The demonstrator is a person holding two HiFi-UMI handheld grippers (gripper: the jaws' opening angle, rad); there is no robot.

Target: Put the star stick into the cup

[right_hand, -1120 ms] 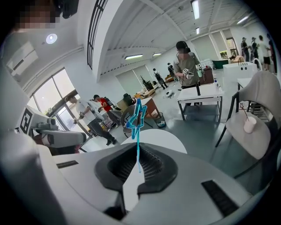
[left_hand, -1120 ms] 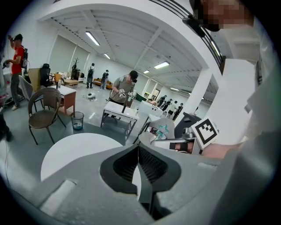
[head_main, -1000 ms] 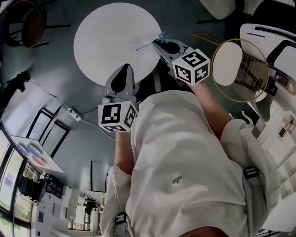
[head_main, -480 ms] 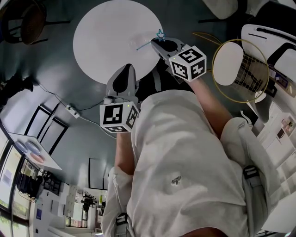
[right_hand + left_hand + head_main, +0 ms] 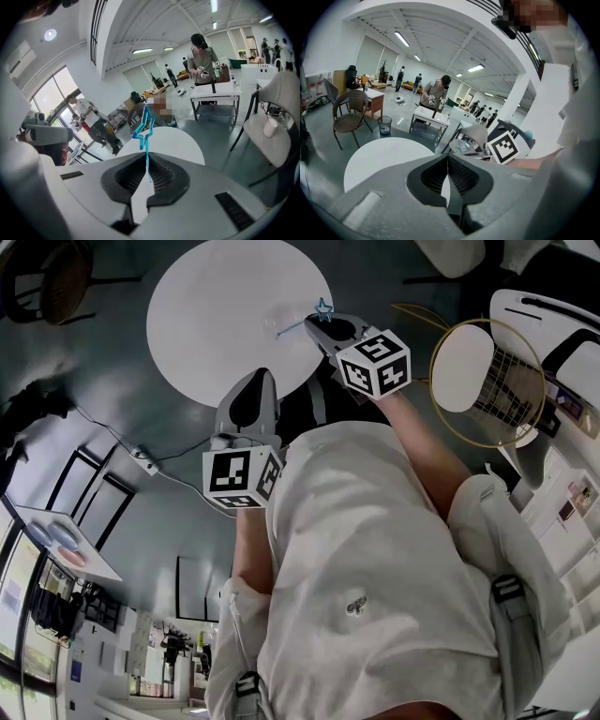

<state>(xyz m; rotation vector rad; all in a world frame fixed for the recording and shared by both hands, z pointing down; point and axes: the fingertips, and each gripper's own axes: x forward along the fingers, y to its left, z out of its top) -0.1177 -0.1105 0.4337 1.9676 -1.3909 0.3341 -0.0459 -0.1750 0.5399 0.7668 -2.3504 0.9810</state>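
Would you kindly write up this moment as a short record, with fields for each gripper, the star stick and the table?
Right gripper: shut on star stick
Star stick: blue, star end sticking out past the jaws
Left gripper: shut, nothing between its jaws
Table: round, white

My head view reads dim and washed of colour: the floor [image 5: 103,418] is dark, while the round worktop [image 5: 216,324] nearly blows out to flat white. Both gripper views are bright, lit by ceiling strip lights [image 5: 401,39] and, in the right one, windows [image 5: 61,89]. Fisheye bending curves their edges into black corners. The right tongs [image 5: 146,161] look soft near the lens; the star stick [image 5: 144,126] is crisp.
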